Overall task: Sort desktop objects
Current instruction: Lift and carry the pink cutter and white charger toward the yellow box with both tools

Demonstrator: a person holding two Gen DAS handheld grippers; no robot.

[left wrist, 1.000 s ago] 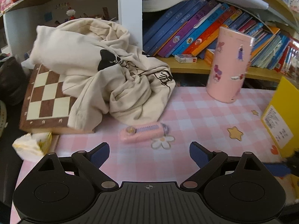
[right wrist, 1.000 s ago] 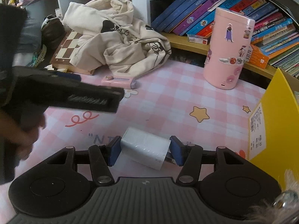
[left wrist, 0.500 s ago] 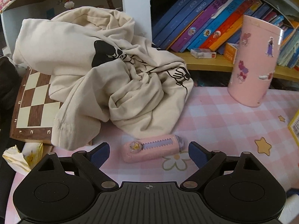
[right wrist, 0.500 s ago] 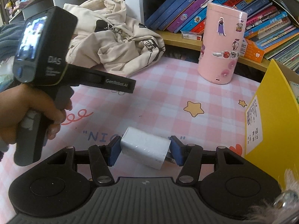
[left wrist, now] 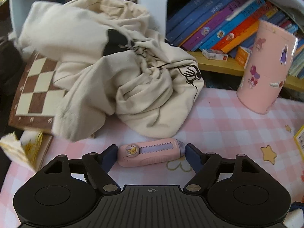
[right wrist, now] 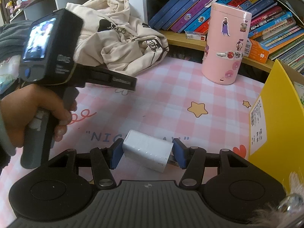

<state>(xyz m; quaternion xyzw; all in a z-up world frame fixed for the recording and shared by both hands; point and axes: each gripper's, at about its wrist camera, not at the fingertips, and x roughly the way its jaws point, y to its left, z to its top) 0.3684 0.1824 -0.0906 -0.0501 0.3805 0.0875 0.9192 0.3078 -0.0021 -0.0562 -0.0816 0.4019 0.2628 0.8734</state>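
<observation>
Pink checkered counter point(left wrist: 228, 121), bookshelf point(right wrist: 218, 3) along back edge. Cream hoodie point(left wrist: 117, 72) heaped over chessboard point(left wrist: 38, 87) toward back left, crowding pink utility knife point(left wrist: 152, 154). Left tongs point(left wrist: 151, 152) spread, knife lying between fingers. Right tongs point(right wrist: 147, 153) pinching white charger point(right wrist: 147, 150) near front edge. Pink canister point(right wrist: 226, 45) near back edge, yellow box point(right wrist: 275, 117) at right edge.

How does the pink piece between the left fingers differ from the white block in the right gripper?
The pink utility knife is long, slim and rounded, with a purple toothed slider and a crown sticker; the white charger block is short, boxy and plain. The knife lies flat on the checked mat, spanning the left gripper lengthwise; the charger sits tilted between the right gripper pads. Both sit between blue pads, near each gripper's tips.
</observation>
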